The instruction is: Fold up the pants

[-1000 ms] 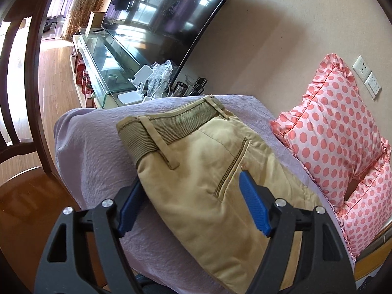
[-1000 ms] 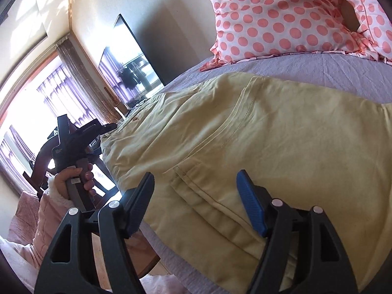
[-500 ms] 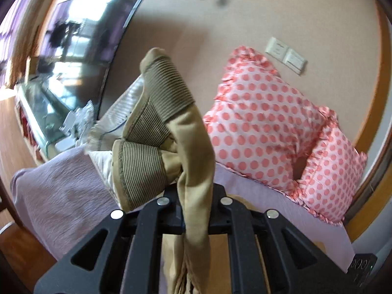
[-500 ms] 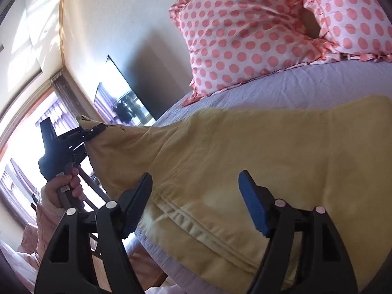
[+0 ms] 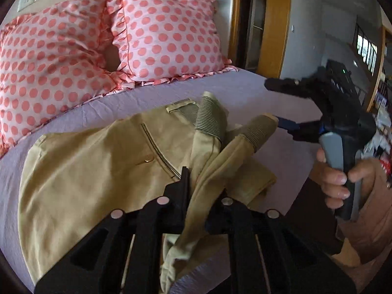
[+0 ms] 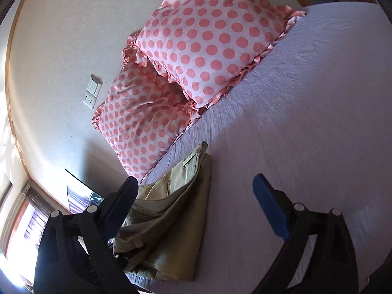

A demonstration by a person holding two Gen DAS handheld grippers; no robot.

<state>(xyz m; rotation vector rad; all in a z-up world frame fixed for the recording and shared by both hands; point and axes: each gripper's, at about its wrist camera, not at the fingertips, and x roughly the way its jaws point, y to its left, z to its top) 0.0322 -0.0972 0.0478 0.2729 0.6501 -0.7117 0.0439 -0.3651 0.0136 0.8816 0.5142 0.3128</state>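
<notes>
Since the earlier frames the waistband end of the pants (image 5: 103, 171) has been carried across the bed (image 5: 245, 93) and laid over the rest of the garment, which now lies doubled near the bed's front edge rather than spread flat. The left tool (image 5: 196, 196) is clamped on a bunched fold of the khaki fabric, its fingers drawn together around the cloth; the ribbed waistband (image 5: 210, 120) stands up in two loops just beyond it. The right tool (image 6: 196, 196), seen from the left wrist view in the person's right hand (image 5: 335, 181), has its jaws spread wide and holds nothing; its blue pads (image 6: 269, 210) hang over the lavender sheet beside the folded pants. A back pocket with a button (image 5: 147, 158) faces up. Two pink polka-dot pillows (image 5: 98, 39) lean against the wall at the head of the bed, well apart from the pants. Wall sockets (image 6: 92, 93) sit above them.
</notes>
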